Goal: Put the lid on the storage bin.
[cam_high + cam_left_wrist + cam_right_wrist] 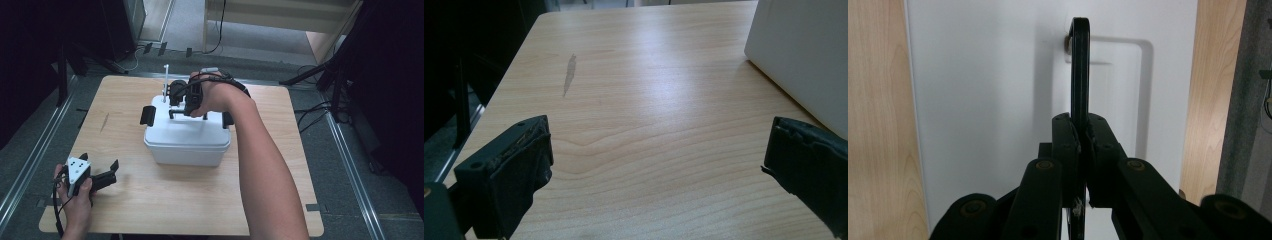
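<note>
A white lidded box (pixel 186 142) stands in the middle of the wooden table (pixel 150 200). Black latches sit on its left end (pixel 146 115) and right end (pixel 227 119). A black carry handle (pixel 1079 65) stands upright over the white lid (pixel 988 85). My right gripper (pixel 187 102) reaches down on the lid top, and its jaws are shut on that handle (pixel 186 116). My left gripper (pixel 102 170) rests at the table's near left, held by a hand, jaws wide open with bare tabletop between its fingers (pixel 509 175). The box's white side (pixel 804 50) shows at the right in the left gripper view.
A grey smear (pixel 569 74) marks the tabletop left of the box. A thin white rod (pixel 165 80) stands behind the box. Dark stands and cables (pixel 325 75) surround the table on the floor. Metal floor rails (pixel 345 160) run along both sides.
</note>
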A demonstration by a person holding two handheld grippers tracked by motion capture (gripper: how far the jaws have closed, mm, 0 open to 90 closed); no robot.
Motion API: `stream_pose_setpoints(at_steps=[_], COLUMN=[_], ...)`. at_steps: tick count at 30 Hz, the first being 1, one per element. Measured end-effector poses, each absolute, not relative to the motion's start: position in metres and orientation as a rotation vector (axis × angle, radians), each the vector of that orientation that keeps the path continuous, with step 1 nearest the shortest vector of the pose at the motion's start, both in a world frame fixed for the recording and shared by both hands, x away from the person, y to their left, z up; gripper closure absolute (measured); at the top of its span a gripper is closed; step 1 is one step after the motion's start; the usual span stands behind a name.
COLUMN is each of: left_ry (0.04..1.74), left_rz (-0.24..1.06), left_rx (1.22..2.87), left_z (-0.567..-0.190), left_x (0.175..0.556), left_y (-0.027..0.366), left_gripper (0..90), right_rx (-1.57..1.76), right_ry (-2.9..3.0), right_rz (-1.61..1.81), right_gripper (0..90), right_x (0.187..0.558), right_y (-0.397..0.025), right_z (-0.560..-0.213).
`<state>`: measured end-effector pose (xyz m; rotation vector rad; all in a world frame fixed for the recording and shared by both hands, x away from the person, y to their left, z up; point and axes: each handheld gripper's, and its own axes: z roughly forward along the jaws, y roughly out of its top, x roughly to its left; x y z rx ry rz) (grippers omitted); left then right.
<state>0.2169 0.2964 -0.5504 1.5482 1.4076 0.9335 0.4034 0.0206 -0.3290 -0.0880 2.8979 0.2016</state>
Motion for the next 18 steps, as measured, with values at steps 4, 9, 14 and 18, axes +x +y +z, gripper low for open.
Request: stream_pose_setpoints(at_steps=[4,9,14,18], left_ry=[1.407,1.407,1.408,1.409], left_rz=[0.935,0.935,0.935,0.936], left_rx=[1.550,1.550,1.551,1.551], left_z=[-0.5504,-0.5504,-0.5503,-0.5504], left_x=[0.2167,0.2169,0.2169,0.2169], left_y=[0.2963,0.2962,0.2960,0.2957], left_gripper=[0.0,0.0,0.0,0.0], right_rx=[-0.071,-0.087,-0.081,-0.083], right_ry=[2.905,2.905,2.902,2.900], right_rz=[0.188,0.202,0.199,0.202], right_gripper=[85.2,85.3,85.3,85.3], right_x=[0.4036,0.4048,0.4042,0.4037], right_y=[0.0214,0.0210,0.0207,0.0204], right_z=[-0.3323,-0.3340,-0.3338,-0.3338])
